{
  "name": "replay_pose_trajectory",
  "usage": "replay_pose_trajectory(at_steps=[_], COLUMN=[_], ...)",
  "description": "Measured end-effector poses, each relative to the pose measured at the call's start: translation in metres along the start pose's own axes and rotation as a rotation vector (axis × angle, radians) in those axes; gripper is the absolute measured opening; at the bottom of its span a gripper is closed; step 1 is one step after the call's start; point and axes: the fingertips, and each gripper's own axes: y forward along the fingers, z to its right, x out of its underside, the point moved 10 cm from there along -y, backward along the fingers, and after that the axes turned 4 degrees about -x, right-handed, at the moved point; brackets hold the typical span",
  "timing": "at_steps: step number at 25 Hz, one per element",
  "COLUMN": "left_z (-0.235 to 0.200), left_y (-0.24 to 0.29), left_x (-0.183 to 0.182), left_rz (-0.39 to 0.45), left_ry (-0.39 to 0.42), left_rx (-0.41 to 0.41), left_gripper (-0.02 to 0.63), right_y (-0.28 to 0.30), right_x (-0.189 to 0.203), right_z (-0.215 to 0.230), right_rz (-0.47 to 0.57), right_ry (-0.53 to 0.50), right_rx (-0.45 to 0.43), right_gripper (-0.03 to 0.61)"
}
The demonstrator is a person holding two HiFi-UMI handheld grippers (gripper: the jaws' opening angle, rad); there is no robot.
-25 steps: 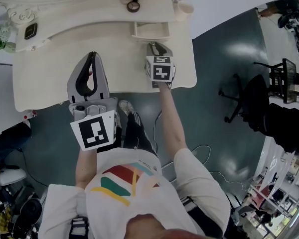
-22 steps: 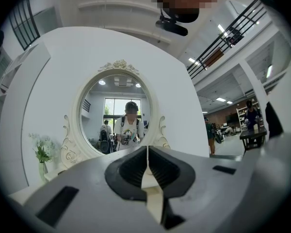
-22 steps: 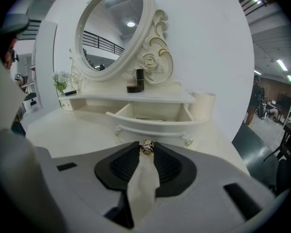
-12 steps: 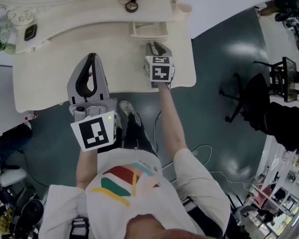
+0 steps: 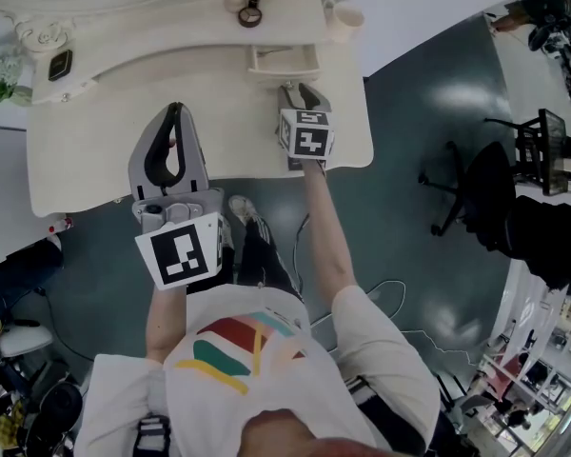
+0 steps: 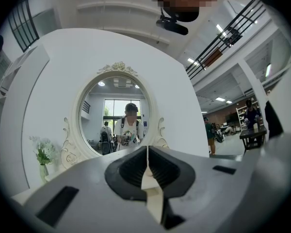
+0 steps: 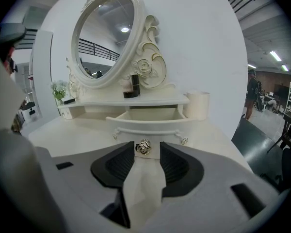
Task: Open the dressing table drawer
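Jaws first: those of your left gripper [image 5: 176, 112] are pressed together on nothing. It hangs level over the near part of the dressing table [image 5: 95, 146], probably parked out of the way, since this job needs one hand.

Your right gripper [image 5: 299, 90] tips down toward the drawer front, and its jaws have just been opening. They now stand apart, with the rose knob [image 7: 144, 147] between the ribbed black pads [image 7: 119, 165] but not pinched. I read that as letting go after a pull. The drawer [image 7: 150, 114] already sits drawn out from under the raised shelf [image 7: 136, 101], and what shows of its pale inside looks bare. You seem done, or nearly.

The knob is a small glossy rosette in pale gold, hard and rounded, a shape pads can slip off. The drawer front is smooth cream paint with a curved lower edge.

Farther back, a plain cream cup [image 7: 196, 105] stands just beside the shelf's right end. A small dark object [image 7: 132, 87] that I cannot identify sits at the foot of the oval mirror [image 7: 106, 38], whose frame is carved in scrolls and roses. A flower sprig [image 7: 59, 89] stands far left.
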Motion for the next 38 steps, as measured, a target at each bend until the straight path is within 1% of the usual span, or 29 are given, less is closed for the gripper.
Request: replay_pose_trajectory(at_steps=[1, 4, 7, 9, 11, 14, 16, 18, 21, 24, 26, 31, 33, 36, 38], left_z=[0.000, -0.002, -0.002, -0.003, -0.004, -0.006, -0.009, -0.013, -0.020, -0.028, -0.033, -0.042, -0.046, -0.050, -0.053], left_y=[0.001, 0.000, 0.001, 0.000, -0.001, -0.003, -0.005, -0.006, -0.005, -0.010, -0.015, -0.027, -0.032, -0.040, -0.047], left_x=[-0.003, -0.009, -0.019, -0.022, -0.028, -0.037, -0.046, -0.055, -0.069, -0.075, -0.076, -0.074, -0.075, -0.079, -0.078], left_rz=[0.016, 0.030, 0.059, 0.056, 0.068, 0.065, 0.081, 0.107, 0.148, 0.159, 0.156, 0.120, 0.121, 0.145, 0.136], left_ry=[0.000, 0.001, -0.015, -0.009, -0.010, -0.004, -0.011, -0.029, -0.051, -0.057, -0.060, -0.042, -0.046, -0.071, -0.072], left_rx=[-0.002, -0.003, -0.013, 0.001, 0.007, 0.013, 0.006, -0.012, -0.039, -0.048, -0.050, -0.037, -0.043, -0.063, -0.058], left_gripper=[0.012, 0.012, 0.012, 0.012, 0.012, 0.012, 0.012, 0.012, 0.012, 0.012, 0.012, 0.012, 0.012, 0.012, 0.012], right_y=[-0.002, -0.011, -0.021, -0.029, -0.039, -0.057, -0.071, -0.084, -0.103, -0.125, -0.141, -0.181, -0.196, -0.214, -0.223], right_x=[-0.002, -0.013, -0.033, -0.050, -0.068, -0.096, -0.113, -0.125, -0.142, -0.157, -0.162, -0.169, -0.167, -0.161, -0.154], right_z=[0.001, 0.002, 0.001, -0.001, -0.003, -0.007, -0.011, -0.017, -0.030, -0.047, -0.062, -0.099, -0.114, -0.134, -0.145], right_rz=[0.008, 0.043, 0.091, 0.129, 0.171, 0.239, 0.284, 0.323, 0.387, 0.446, 0.482, 0.575, 0.607, 0.649, 0.664], right_ry=[0.002, -0.006, -0.025, -0.045, -0.063, -0.093, -0.109, -0.118, -0.126, -0.146, -0.153, -0.153, -0.167, -0.198, -0.205], right_rx=[0.004, 0.016, 0.024, 0.030, 0.039, 0.058, 0.070, 0.076, 0.070, 0.081, 0.079, 0.036, 0.022, 0.012, 0.004], right_gripper=[0.149, 0.147, 0.136, 0.124, 0.095, 0.058, 0.027, 0.012, 0.002, 0.002, 0.002, 0.002, 0.002, 0.002, 0.002])
